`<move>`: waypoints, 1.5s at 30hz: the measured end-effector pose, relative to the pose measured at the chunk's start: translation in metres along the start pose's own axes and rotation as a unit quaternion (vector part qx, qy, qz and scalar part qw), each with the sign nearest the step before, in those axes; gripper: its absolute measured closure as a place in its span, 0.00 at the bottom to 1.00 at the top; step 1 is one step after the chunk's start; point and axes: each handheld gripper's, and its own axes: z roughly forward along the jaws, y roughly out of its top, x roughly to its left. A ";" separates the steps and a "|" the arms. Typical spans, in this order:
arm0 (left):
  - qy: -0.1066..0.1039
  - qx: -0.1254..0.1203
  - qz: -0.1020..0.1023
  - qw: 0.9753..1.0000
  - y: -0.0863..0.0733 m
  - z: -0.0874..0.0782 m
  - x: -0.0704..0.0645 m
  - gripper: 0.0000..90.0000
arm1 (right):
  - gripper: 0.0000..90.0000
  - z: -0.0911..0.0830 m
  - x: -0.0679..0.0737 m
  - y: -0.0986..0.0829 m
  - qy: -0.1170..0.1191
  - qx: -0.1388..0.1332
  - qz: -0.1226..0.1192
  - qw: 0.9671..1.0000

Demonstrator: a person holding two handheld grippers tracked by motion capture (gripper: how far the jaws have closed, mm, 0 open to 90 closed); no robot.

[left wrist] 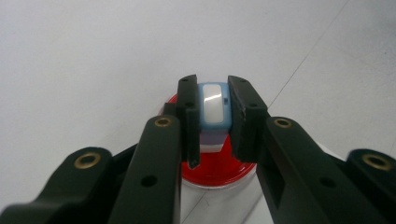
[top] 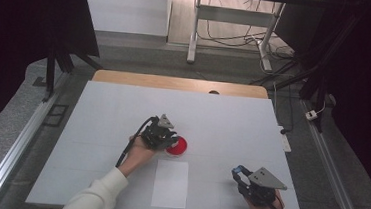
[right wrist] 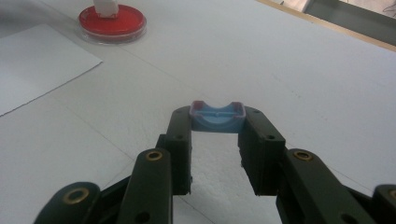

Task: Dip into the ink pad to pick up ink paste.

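Red dish sits on the white table, just beyond the far edge of a paper sheet. Left gripper hangs directly over the dish, jaws clamped on a white-and-blue stamp. Right gripper is well apart from the dish, past the sheet, jaws pinching a blue cap.

A lab-style recording room: a white-covered tabletop flanked by aluminium rails, black curtains, a metal-legged desk frame and loose floor cables.
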 end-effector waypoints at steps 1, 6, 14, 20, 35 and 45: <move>0.001 0.001 0.001 1.000 0.000 0.001 0.000 0.84 | 0.72 0.000 0.000 0.000 0.000 0.000 0.000 1.000; 0.000 0.000 0.000 1.000 0.000 0.002 0.000 0.84 | 0.72 0.001 0.000 0.000 -0.002 0.002 -0.001 1.000; 0.006 0.006 0.007 1.000 0.000 0.002 -0.003 0.84 | 0.72 0.002 0.000 0.000 0.002 0.000 -0.002 1.000; 0.007 0.011 0.009 1.000 0.000 0.004 -0.003 0.84 | 0.72 0.002 0.001 0.000 0.002 0.004 -0.003 1.000; 0.009 0.014 0.012 1.000 0.000 0.005 -0.004 0.84 | 0.72 0.003 0.001 0.000 0.000 0.004 -0.006 1.000; 0.008 0.007 0.009 1.000 0.001 0.001 -0.004 0.84 | 0.72 0.003 0.001 0.000 0.003 0.003 -0.006 1.000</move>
